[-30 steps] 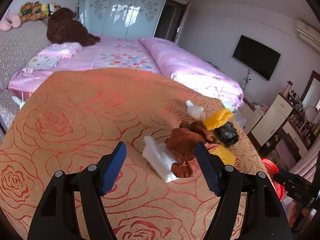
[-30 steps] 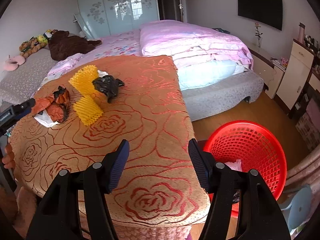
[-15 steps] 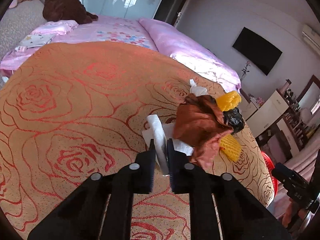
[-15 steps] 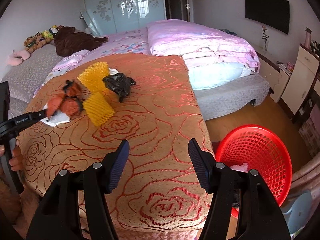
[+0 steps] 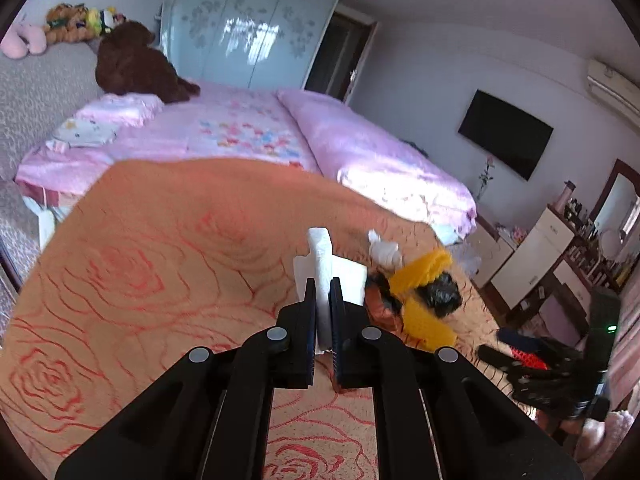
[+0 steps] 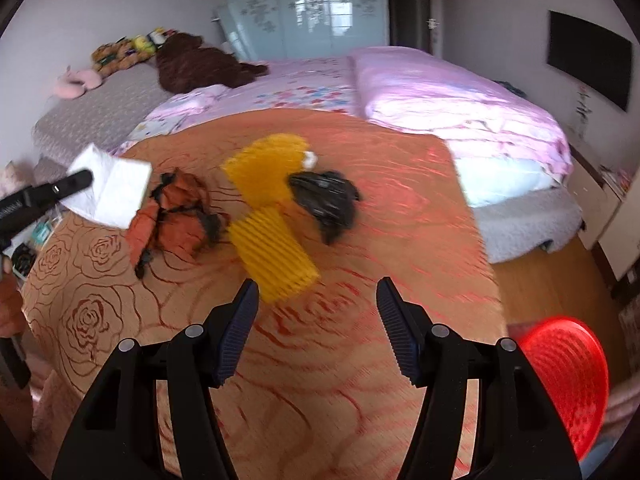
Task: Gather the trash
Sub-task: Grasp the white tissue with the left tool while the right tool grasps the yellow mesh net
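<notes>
My left gripper [image 5: 323,292] is shut on a white paper tissue [image 5: 324,256] and holds it lifted above the orange rose-patterned cover [image 5: 140,280]; the tissue also shows in the right wrist view [image 6: 112,188]. On the cover lie an orange-brown wrapper [image 6: 176,212], two yellow foam nets [image 6: 276,256], a black plastic bag [image 6: 328,200] and a small white scrap [image 5: 384,250]. My right gripper [image 6: 316,308] is open and empty, just short of the nearer yellow net.
A red mesh basket [image 6: 568,380] stands on the wooden floor at the lower right. A pink bed [image 6: 440,92] lies behind the cover. A white cabinet [image 5: 532,256] and dresser stand at the right wall.
My left gripper closed on the white tissue and lifted it off the cover, away from the orange wrapper. My right gripper moved forward towards the yellow nets, staying open.
</notes>
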### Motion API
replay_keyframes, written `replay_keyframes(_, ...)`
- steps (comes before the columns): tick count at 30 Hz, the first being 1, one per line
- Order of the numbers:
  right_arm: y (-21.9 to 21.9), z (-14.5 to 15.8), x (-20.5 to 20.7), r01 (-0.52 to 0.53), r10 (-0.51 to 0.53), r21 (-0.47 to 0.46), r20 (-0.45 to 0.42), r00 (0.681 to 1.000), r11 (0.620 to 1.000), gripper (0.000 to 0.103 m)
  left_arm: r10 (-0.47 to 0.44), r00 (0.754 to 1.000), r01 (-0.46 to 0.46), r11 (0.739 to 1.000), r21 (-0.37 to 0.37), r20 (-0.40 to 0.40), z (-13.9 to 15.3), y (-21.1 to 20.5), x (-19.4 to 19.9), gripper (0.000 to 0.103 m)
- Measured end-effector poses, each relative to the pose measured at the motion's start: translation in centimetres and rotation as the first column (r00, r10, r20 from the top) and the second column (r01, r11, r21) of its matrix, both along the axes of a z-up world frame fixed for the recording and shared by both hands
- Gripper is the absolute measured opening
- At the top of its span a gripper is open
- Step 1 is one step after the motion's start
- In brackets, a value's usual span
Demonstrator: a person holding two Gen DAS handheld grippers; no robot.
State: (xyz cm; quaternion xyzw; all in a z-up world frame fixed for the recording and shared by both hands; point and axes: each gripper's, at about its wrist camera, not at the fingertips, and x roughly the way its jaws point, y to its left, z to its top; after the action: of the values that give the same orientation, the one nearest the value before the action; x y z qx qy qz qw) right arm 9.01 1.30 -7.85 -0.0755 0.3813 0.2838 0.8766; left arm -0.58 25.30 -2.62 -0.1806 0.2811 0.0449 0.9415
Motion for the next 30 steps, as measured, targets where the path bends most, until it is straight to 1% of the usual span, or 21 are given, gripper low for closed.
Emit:
replay_keyframes(5, 3.3, -0.8, 1.3, -0.080, 0.080, -0.020, -0.003, 0.997, 0.997, 0.059, 0.013, 1.000, -0.013, 1.000, -0.004, 0.029, 1.0, 0.5, -0.8, 0.006)
replay_keyframes(9, 5.0, -2.0, 2.6, -0.106, 0.104, -0.059, -0.032, 0.994, 0.993, 0.059, 0.013, 1.000, -0.013, 1.000, 0.001, 0.027, 0.9, 0.6, -0.8, 0.006)
replay_keyframes(12, 5.4, -2.6, 3.1, -0.106, 0.102, -0.080, -0.047, 0.994, 0.991, 0.051, 0.011, 1.000, -0.011, 1.000, 0.004, 0.025, 0.7, 0.6, -0.8, 0.006)
replay_keyframes(13, 5.3, -2.6, 3.2, -0.105, 0.101, -0.080, -0.049, 0.994, 0.991, 0.046, 0.009, 1.000, -0.010, 1.000, 0.005, 0.025, 0.7, 0.6, -0.8, 0.006)
replay_keyframes(15, 5.0, -2.7, 3.3, -0.098, 0.095, -0.073, -0.050, 0.994, 0.993, 0.037, 0.008, 1.000, -0.008, 1.000, 0.008, 0.025, 0.8, 0.4, -0.9, 0.006)
replay_keyframes(21, 3.7, -2.7, 2.8, -0.079, 0.077, -0.039, -0.045, 0.996, 0.996, 0.020, -0.006, 1.000, 0.005, 1.000, 0.026, 0.031, 1.0, -0.3, -1.0, 0.006)
replay_keyframes(24, 3.1, -2.3, 2.2, -0.075, 0.075, -0.010, -0.047, 0.996, 0.997, 0.019, -0.015, 0.999, 0.014, 0.999, 0.035, 0.035, 1.3, -0.8, -0.9, 0.006)
replay_keyframes(30, 1.6, -0.6, 0.3, -0.063, 0.064, 0.039, -0.029, 0.998, 0.997, 0.019, -0.037, 0.998, 0.033, 0.998, 0.062, 0.053, 2.1, -1.9, -1.1, 0.006)
